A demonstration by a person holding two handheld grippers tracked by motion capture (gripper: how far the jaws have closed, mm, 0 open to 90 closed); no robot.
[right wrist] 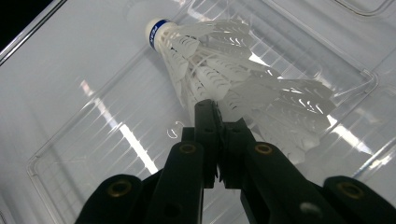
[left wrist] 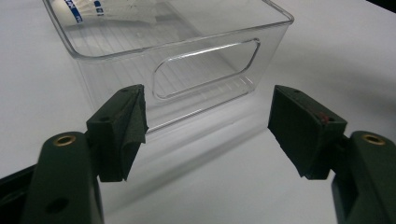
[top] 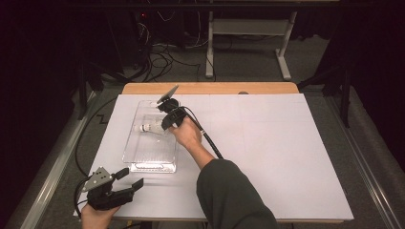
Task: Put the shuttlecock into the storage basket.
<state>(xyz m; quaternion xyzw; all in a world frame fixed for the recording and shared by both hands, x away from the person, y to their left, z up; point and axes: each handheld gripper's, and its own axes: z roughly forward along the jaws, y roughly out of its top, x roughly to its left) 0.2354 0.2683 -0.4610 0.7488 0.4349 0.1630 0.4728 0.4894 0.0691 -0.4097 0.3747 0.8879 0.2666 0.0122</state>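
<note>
While lying in the clear bin (right wrist: 56, 154), the white feathered shuttlecock (right wrist: 224, 79) has a blue-banded cork.

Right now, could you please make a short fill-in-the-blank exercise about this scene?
1. The right gripper is shut on the feather skirt of a white ____.
2. The shuttlecock lies inside a clear plastic ____.
3. The left gripper has its jaws ____, and nothing is between them.
4. The band around the shuttlecock's cork is ____.

Missing words: shuttlecock; bin; open; blue
</note>
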